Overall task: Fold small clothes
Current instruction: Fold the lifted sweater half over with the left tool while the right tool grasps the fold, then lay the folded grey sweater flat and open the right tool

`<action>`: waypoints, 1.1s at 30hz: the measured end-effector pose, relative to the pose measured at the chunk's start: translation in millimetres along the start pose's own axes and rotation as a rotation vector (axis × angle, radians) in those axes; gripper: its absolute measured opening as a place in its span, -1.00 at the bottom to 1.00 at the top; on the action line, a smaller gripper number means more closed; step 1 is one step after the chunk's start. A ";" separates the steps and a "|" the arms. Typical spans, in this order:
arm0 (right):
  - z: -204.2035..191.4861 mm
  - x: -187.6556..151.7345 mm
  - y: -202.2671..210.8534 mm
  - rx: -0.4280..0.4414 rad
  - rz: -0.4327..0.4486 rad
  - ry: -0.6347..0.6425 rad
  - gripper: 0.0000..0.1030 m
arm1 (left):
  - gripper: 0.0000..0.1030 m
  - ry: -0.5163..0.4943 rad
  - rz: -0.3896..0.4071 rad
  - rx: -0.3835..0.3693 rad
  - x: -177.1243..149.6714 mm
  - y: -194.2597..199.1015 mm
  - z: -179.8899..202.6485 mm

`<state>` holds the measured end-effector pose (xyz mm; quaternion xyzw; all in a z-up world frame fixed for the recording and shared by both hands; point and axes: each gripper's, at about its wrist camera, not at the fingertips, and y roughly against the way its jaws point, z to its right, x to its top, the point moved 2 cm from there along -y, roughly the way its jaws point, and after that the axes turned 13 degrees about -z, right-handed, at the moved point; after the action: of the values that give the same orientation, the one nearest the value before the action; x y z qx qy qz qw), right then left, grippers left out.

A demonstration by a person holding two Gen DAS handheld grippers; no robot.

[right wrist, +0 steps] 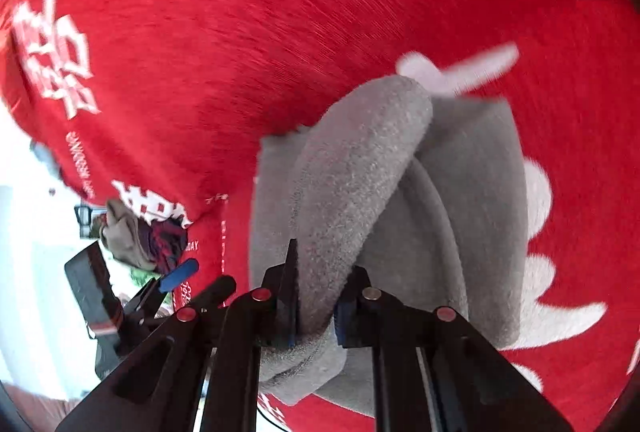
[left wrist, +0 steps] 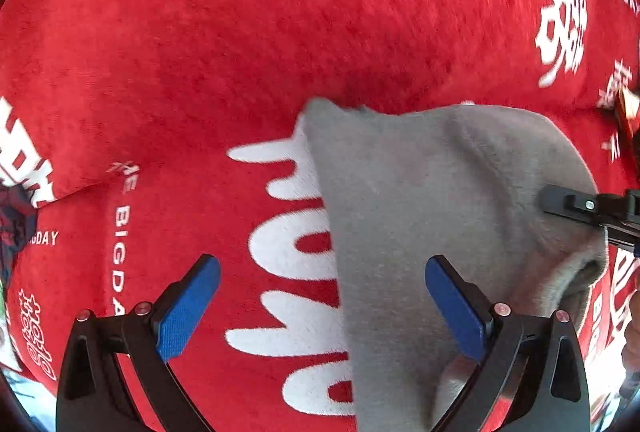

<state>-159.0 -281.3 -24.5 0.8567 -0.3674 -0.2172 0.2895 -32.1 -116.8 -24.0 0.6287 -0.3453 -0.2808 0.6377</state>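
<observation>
Grey garment (right wrist: 380,191) lies on the red printed cloth (left wrist: 200,31), one edge pinched in the right tongs (right wrist: 316,308), which are clamped on it; the left tongs (left wrist: 320,312) hang spread apart above the other side. Best to carry the raised edge across evenly, corners matched. No container shows.

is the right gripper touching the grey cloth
Touching. The right wrist view shows the right gripper with its jaws pinched on a bunched fold of the grey cloth, no gap either side.
</observation>
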 end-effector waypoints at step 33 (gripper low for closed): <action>59.1 -122.8 30.9 -0.399 -0.098 -0.101 -0.11 | 0.99 -0.107 -0.242 0.035 -54.9 -52.3 19.8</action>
<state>-287.2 -225.9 -28.3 0.7874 -0.2890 -0.3423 0.4235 -76.9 -88.0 -81.4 0.6607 -0.3054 -0.3827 0.5690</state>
